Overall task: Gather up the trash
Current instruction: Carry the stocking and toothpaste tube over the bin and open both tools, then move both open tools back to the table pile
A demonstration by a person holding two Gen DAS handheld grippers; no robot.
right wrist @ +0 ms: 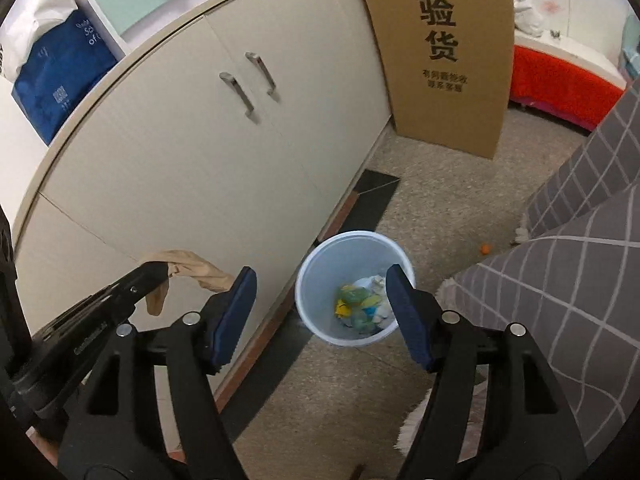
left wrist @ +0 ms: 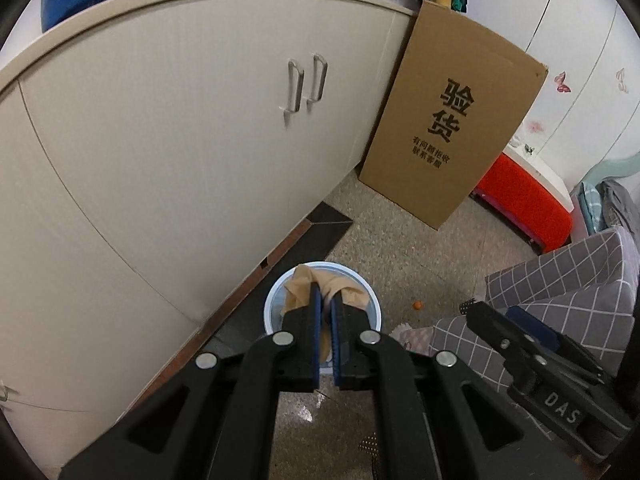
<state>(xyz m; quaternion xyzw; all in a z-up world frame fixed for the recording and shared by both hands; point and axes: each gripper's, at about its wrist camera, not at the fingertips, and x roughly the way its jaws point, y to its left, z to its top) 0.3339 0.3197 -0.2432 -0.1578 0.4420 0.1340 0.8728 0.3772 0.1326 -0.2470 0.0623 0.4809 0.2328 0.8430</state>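
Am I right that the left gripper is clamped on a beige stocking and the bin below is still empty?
Not empty. The right wrist view shows colourful scraps already lying in the bin. The left gripper is indeed clamped on the beige stocking.

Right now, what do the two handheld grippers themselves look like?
Both are black plastic linkage frames with round silver pivot pins. The left gripper and right gripper carry flat fingers faced with ribbed blue pads. One body bears white "DAS" lettering. No sleeves or cables show.

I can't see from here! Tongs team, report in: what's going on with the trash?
Left tongs shut on tan stocking. Right tongs open, empty. Bin below, some trash inside. Nothing blocking.
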